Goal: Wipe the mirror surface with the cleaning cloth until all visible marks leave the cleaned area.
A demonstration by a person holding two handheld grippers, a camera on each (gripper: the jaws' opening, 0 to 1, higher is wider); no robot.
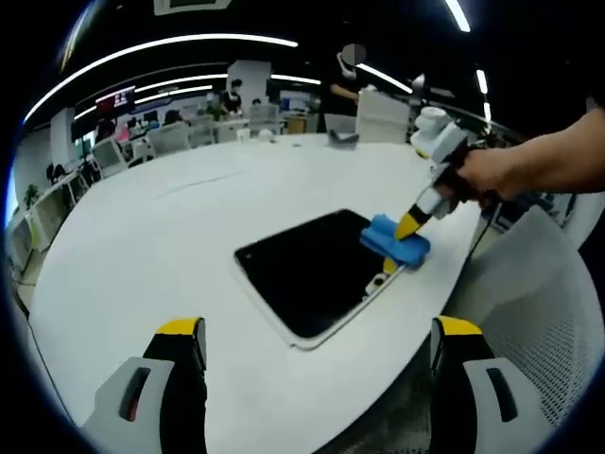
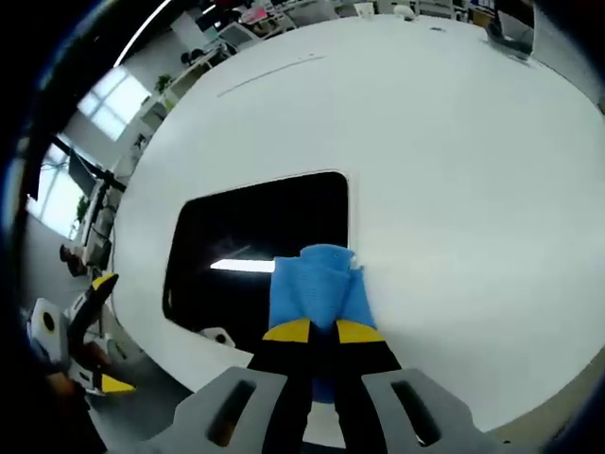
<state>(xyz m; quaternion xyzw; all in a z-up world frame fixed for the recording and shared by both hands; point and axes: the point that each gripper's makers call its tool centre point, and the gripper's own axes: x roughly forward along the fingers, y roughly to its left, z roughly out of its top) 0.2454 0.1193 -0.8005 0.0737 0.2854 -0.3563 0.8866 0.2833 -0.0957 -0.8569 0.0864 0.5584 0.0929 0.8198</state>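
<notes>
Just ahead of our right gripper (image 2: 318, 333), jaws pinched on the blue cleaning cloth (image 2: 317, 284) so it presses the mirror (image 2: 255, 232) edge for wiping, while our left gripper (image 1: 317, 355) hangs back, jaws spread, nothing between them.

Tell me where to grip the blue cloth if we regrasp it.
Grip the bunched upper fold of the blue cloth, coming from above with jaws across the fold. It lies flat over the mirror edge, so only that fold offers purchase; the right gripper holds it there.
</notes>
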